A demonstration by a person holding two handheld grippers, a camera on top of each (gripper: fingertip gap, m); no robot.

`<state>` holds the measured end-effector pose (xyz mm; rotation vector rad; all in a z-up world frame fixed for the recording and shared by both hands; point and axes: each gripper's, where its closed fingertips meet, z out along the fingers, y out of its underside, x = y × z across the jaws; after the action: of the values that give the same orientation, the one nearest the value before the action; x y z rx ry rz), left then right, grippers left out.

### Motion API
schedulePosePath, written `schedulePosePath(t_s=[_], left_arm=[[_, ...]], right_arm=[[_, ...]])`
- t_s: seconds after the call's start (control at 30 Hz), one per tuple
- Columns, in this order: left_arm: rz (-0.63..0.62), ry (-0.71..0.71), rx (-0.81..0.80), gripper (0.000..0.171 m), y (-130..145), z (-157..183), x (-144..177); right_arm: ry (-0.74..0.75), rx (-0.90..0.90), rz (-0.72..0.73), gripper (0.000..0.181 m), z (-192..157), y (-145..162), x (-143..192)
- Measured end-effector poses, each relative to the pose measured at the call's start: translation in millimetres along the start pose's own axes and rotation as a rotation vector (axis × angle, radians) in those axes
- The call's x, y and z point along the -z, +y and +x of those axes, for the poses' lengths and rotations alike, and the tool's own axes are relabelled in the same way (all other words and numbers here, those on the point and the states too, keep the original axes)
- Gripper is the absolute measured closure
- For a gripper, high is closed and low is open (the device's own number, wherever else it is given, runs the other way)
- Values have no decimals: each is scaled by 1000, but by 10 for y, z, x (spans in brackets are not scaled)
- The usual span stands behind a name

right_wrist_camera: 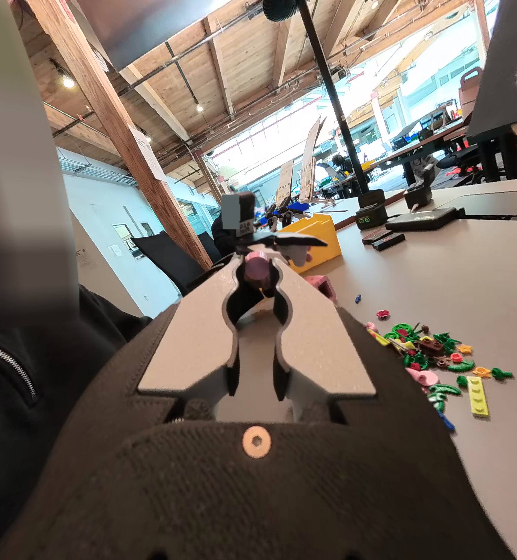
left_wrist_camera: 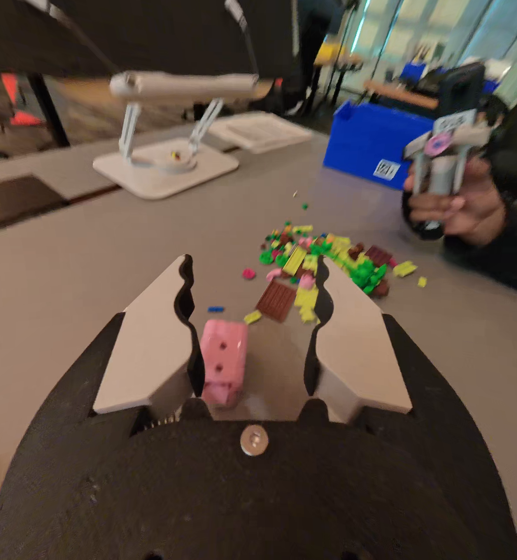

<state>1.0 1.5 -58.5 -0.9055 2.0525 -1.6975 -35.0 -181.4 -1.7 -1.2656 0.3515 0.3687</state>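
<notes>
My left gripper [left_wrist_camera: 254, 260] is open, low over the grey table [left_wrist_camera: 99, 272]. A pink brick block [left_wrist_camera: 223, 363] with two holes lies between its jaws, close against the left finger. It also shows in the right wrist view [right_wrist_camera: 323, 285]. My right gripper [right_wrist_camera: 257, 266] is shut on a small lilac-pink round piece [right_wrist_camera: 255, 268] and is held up off the table. In the left wrist view a hand holds it at the right [left_wrist_camera: 440, 151]. A pile of small green, yellow, brown and pink bricks [left_wrist_camera: 326, 263] lies ahead of the left gripper; the right wrist view shows it too [right_wrist_camera: 433, 357].
A blue bin [left_wrist_camera: 369, 142], a white stand on a flat base [left_wrist_camera: 166, 169] and a white tray [left_wrist_camera: 260, 130] stand at the back. The right wrist view shows a yellow bin [right_wrist_camera: 317, 239], black boxes [right_wrist_camera: 417, 221] and a lime plate [right_wrist_camera: 478, 400]. The left gripper is farther from the lime plate [right_wrist_camera: 478, 400], some 25 centimeters, than the right, some 15 centimeters. It turns up in the left wrist view [left_wrist_camera: 304, 228] as well.
</notes>
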Motion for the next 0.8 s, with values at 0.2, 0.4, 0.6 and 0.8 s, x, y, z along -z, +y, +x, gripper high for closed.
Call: schedulePosePath(t_s=[0.2,0.4,0.6,0.8], left_arm=[[-3,44,-265,116,44,789,-572],[-116,86,-489,162,352,1197,-818],[-166,15,-614,167,440,1172,-863],[-185,-8,-648,170,464,1149,-871]], right_arm=[[136,150,-225,168,143,372,-118],[199,264,-420,169,236,729,-186],[258,353,-525,169,292,914,-256],[276,415,-550,169,280,959,-305]])
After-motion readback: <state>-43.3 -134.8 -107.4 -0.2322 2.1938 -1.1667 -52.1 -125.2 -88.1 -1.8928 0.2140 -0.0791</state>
